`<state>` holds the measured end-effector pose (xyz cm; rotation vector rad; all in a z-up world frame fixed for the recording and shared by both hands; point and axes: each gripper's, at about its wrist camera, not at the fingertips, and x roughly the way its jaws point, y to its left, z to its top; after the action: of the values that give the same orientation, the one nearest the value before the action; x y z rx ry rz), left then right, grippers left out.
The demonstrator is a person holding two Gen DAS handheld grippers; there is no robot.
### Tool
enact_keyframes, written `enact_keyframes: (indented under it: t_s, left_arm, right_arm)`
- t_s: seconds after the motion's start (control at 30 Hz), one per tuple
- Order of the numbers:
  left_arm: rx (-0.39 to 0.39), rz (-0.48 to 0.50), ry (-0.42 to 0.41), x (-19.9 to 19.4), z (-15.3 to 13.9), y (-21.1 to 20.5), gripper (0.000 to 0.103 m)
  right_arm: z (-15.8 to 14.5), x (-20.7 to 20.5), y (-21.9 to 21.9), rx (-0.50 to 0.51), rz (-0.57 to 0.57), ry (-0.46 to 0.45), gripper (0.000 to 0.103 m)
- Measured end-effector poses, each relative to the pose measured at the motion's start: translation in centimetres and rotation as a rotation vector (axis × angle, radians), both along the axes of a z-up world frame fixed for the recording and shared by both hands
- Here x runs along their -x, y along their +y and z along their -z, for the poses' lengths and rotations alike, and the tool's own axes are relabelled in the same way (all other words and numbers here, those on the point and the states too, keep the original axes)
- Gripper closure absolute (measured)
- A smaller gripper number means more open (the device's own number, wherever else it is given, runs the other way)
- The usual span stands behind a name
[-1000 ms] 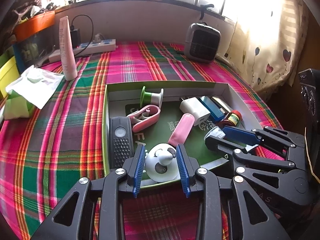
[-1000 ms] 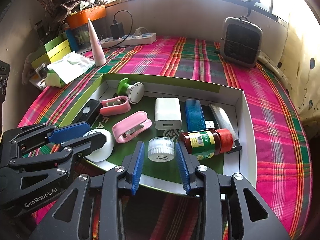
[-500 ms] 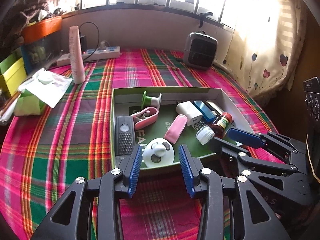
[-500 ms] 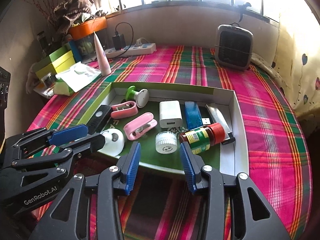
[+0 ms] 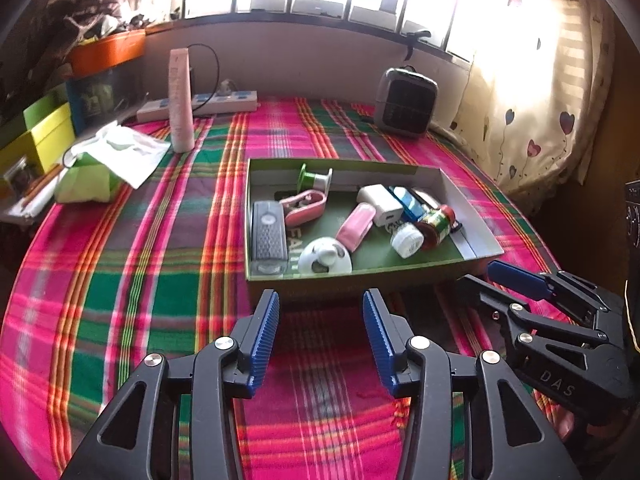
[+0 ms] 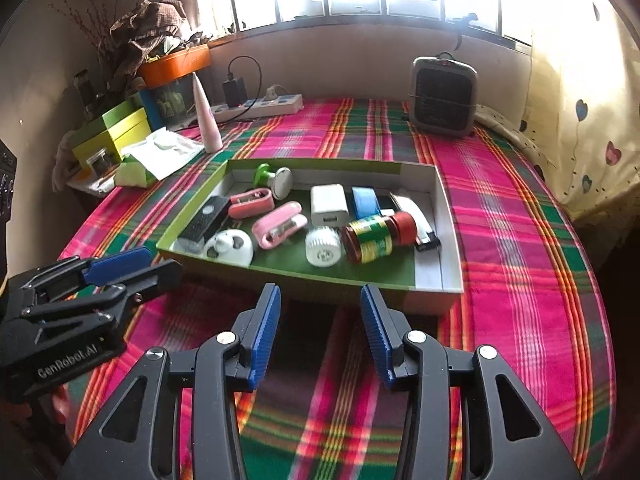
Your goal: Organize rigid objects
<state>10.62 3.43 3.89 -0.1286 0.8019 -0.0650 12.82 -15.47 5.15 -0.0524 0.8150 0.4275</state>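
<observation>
- While both grippers hang short of the tray (image 5: pixel 478 240), the left gripper (image 5: pixel 319 336) and right gripper (image 6: pixel 320 332) stand spread apart and hold nothing.
- Every loose item lies inside that tray, mid-frame in both views, on the plaid cloth (image 5: pixel 160 260).
- Lying on its side, the red-capped bottle (image 6: pixel 374 238) has its long axis running left to right in the right wrist view, cap toward frame right; it looks stiff, smooth and likely to roll, so pinch across the label.
- Just left of it, the white jar (image 6: pixel 323 246) is tipped with its lid facing the camera; probably light, best held across its ribbed rim.
- At the tray's left edge, the black remote (image 5: pixel 269 236) points up-frame in the left wrist view; rigid, grip its narrow width.
</observation>
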Motion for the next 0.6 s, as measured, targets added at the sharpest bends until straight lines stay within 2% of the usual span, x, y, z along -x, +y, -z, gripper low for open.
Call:
enact_keyframes:
  t_s: [0.1, 0.6]
  left_arm:
    - [-0.016, -0.006, 0.008, 0.6, 0.4, 0.0, 0.060]
    - [-0.039, -0.035, 0.060, 2.2, 2.6, 0.1, 0.060]
  right_arm:
    - [0.5, 0.6, -0.5, 0.003, 0.014, 0.009, 0.053]
    - [2.9, 1.9, -2.1, 0.052, 0.075, 0.062, 0.052]
